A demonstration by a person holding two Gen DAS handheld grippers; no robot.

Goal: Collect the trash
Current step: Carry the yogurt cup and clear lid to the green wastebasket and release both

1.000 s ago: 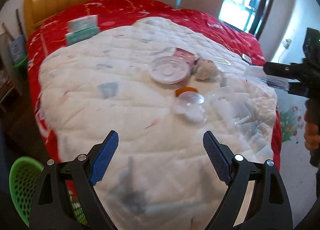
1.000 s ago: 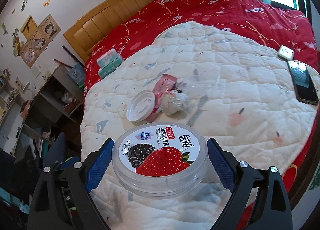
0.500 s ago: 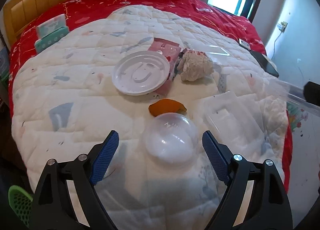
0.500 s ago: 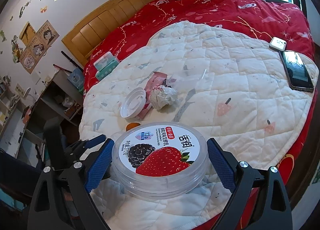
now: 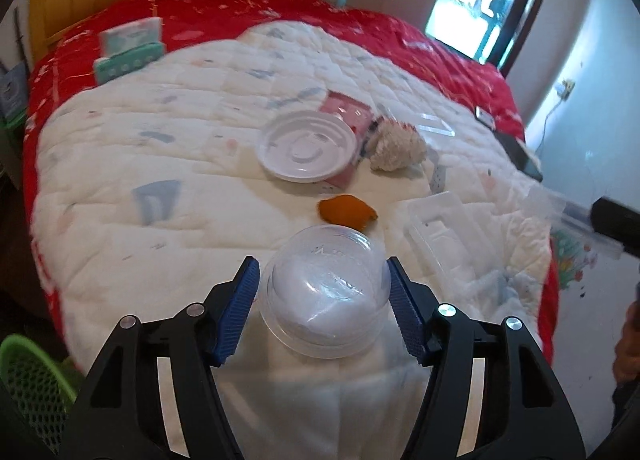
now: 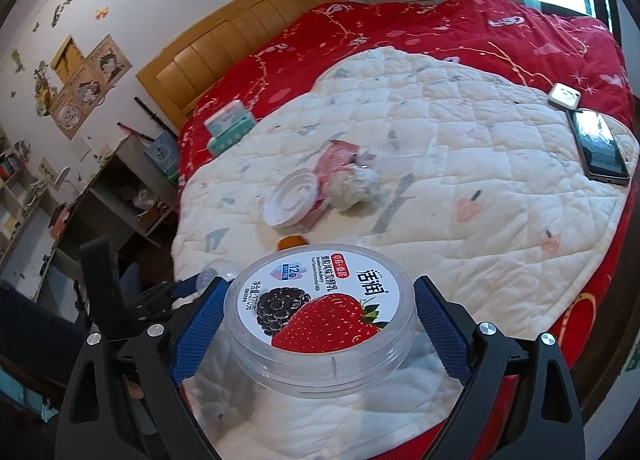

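While both tools stay over the bed, each carries one piece of trash.
Right tool: blue pads pinching a clear round tub at its sides.
Tub label: white film with a strawberry and a blackberry, large Chinese characters, a red oval tag, "12" in a blue badge, "370" in small print; the finer text is unreadable.
Left tool: pads pressed on a clear dome lid; faint embossed writing near its top, illegible.
Ahead of left tool: orange peel just past the dome; farther on, a white lid over a pink wrapper, crumpled tissue beside it.
Ahead-right: clear tray on the quilt.
Far right of right tool: phone.
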